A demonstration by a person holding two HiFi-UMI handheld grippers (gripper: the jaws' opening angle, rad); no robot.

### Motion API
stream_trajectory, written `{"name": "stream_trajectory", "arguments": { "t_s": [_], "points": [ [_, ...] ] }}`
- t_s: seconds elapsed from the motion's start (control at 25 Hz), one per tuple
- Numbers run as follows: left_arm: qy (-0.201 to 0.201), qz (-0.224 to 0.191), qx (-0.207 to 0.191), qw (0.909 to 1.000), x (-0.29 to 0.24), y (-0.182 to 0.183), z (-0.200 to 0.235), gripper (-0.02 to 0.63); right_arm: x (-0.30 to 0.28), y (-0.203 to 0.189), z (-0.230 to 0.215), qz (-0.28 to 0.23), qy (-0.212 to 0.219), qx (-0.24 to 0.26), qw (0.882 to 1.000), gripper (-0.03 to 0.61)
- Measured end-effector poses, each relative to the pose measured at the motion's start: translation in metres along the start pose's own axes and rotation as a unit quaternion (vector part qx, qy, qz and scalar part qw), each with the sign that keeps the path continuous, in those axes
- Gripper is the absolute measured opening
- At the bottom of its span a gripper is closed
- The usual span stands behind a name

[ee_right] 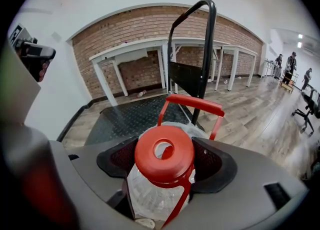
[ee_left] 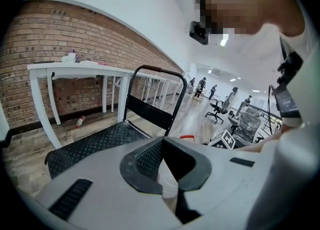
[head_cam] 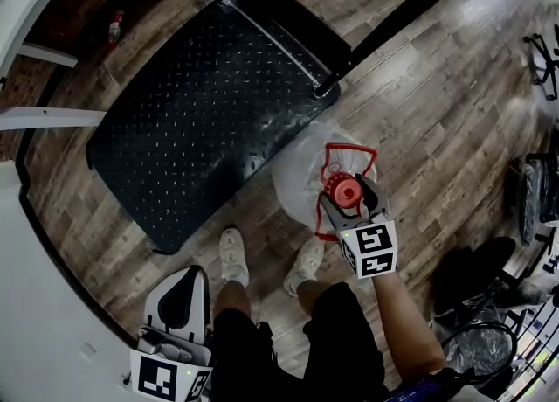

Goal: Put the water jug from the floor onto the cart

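The water jug (head_cam: 297,173) stands on the wood floor by the near right corner of the black cart platform (head_cam: 192,112). Its body is clear plastic, with a red cap (head_cam: 346,190) and a raised red carry handle (head_cam: 349,149). My right gripper (head_cam: 348,192) reaches down over the jug's top. In the right gripper view the cap (ee_right: 164,154) sits between the wide-spread jaws of the right gripper (ee_right: 165,164), and the handle (ee_right: 192,103) rises beyond it. My left gripper (head_cam: 197,271) hangs at the lower left, away from the jug, tips together and empty; the left gripper view shows it (ee_left: 162,140) the same way.
The cart's black push handle (head_cam: 393,16) rises at its far end. White tables (ee_left: 75,69) line a brick wall, with a small bottle (head_cam: 114,29) on the floor beneath. My feet (head_cam: 232,256) are just behind the jug. Office chairs (head_cam: 541,59) and bags (head_cam: 476,339) crowd the right.
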State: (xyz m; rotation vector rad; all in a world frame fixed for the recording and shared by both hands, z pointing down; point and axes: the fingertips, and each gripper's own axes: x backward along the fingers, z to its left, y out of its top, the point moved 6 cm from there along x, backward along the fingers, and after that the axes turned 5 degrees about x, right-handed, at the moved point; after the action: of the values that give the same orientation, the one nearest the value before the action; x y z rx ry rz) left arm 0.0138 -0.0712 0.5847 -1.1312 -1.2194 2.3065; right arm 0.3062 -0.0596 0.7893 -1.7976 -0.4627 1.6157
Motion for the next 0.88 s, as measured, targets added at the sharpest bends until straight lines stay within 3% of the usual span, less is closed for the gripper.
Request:
{"name": "stream_trajectory", "arguments": {
  "t_s": [0.32,0.56,0.88],
  "points": [
    [0.008,0.001,0.007,0.9999,0.002,-0.007,0.006,-0.006,-0.001,-0.005,0.0,0.005,-0.025,0.009,1.0,0.316],
    [0.012,0.001,0.011,0.9999,0.004,-0.01,0.009,-0.006,0.023,-0.012,-0.001,-0.005,-0.049,-0.012,0.999,0.316],
    [0.002,-0.013,0.006,0.9999,0.015,0.013,-0.004,-0.006,0.082,0.018,0.0,-0.013,-0.065,-0.014,0.998,0.316]
  ]
}}
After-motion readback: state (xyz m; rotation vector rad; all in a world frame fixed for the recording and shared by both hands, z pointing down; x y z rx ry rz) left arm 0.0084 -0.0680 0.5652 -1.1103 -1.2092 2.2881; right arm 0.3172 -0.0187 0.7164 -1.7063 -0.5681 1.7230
